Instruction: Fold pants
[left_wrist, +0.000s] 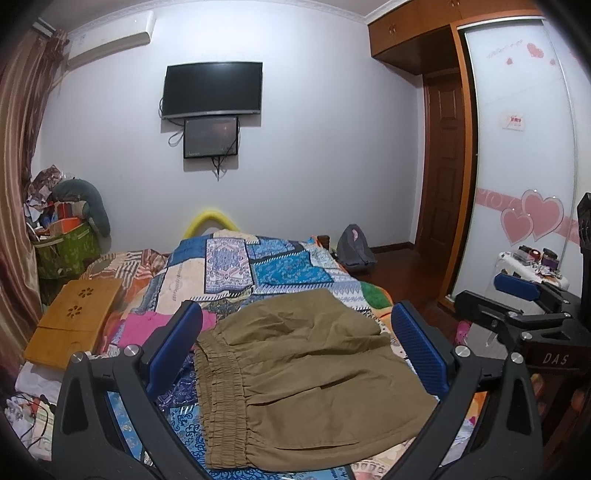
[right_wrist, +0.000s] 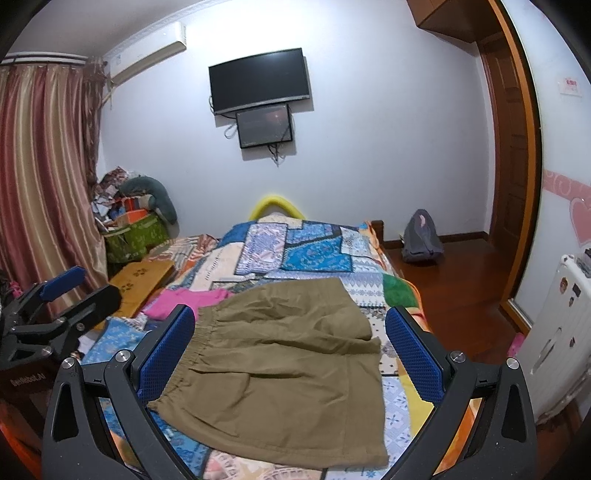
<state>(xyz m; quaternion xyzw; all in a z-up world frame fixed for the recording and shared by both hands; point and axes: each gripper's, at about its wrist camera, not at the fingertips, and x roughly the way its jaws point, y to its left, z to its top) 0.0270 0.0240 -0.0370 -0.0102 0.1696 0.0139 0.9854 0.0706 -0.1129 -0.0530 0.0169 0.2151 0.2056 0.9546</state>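
Note:
Olive-brown pants (left_wrist: 303, 387) lie folded on the patchwork quilt (left_wrist: 288, 266), elastic waistband to the left and legs doubled over. My left gripper (left_wrist: 295, 308) hovers above their near side, open, its blue pads (left_wrist: 177, 343) spread wider than the fabric and holding nothing. In the right wrist view the same pants (right_wrist: 273, 362) lie flat between the right gripper's blue pads (right_wrist: 413, 354). The right gripper (right_wrist: 291, 313) is also open and empty. Each gripper shows at the edge of the other's view: the right gripper (left_wrist: 495, 295) and the left gripper (right_wrist: 81, 291).
A pink garment (left_wrist: 144, 328) lies left of the pants, beside a wooden lap table (left_wrist: 74, 325). Bags and clutter (left_wrist: 62, 229) pile up by the curtain. A grey backpack (right_wrist: 421, 240) sits on the wooden floor to the bed's right. A white radiator (right_wrist: 554, 332) stands at the right.

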